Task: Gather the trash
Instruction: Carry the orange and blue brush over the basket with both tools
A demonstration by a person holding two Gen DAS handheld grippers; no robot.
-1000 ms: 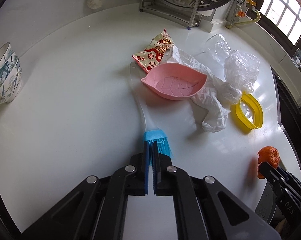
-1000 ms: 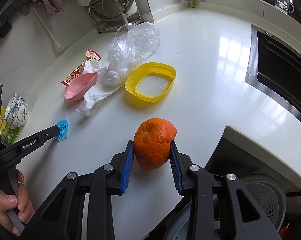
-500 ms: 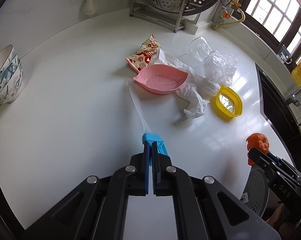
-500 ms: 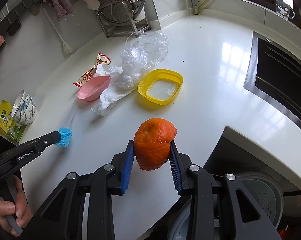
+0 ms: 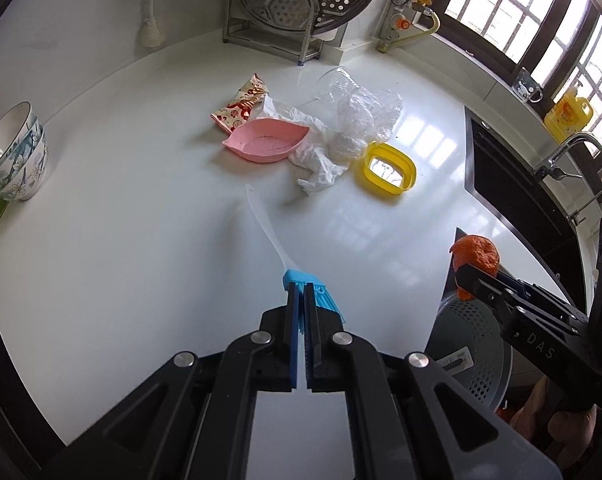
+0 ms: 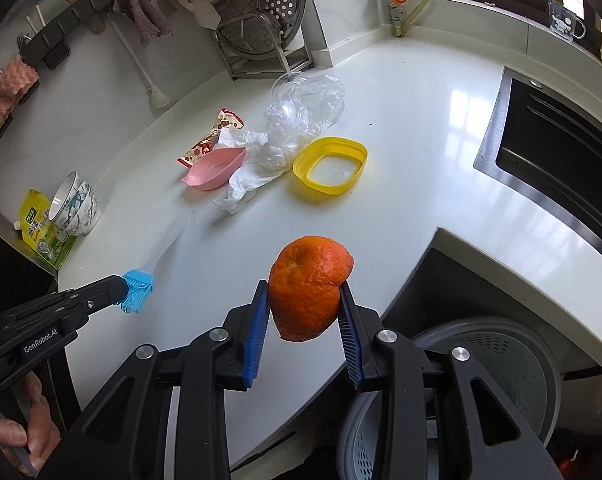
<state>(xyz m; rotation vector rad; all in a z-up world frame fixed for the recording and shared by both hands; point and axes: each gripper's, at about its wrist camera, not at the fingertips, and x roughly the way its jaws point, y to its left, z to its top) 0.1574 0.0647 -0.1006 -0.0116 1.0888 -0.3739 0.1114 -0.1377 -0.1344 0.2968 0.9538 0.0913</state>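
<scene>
The right gripper [image 6: 305, 300] is clamping an orange peel [image 6: 309, 286] between its blue pads, jaws partly apart around it, and holding it in the air over the front edge of the white desk [image 6: 413, 168], above a grey perforated bin [image 6: 501, 364] below the edge. The left gripper [image 5: 301, 300] is fully closed on the bristle end of a blue silicone brush [image 5: 311, 286]; the brush's clear handle is pointing away toward the clutter. That clutter is sitting together at mid-desk: a pink leaf-shaped dish [image 5: 267, 142], a red-patterned snack wrapper [image 5: 239, 106] behind it, a crumpled white tissue [image 5: 315, 156], clear plastic film [image 5: 367, 114] and a yellow lid [image 5: 387, 170] just beside the tissue. Stacked patterned bowls [image 5: 15, 158] are standing at the desk's left edge, well apart from the rest.
</scene>
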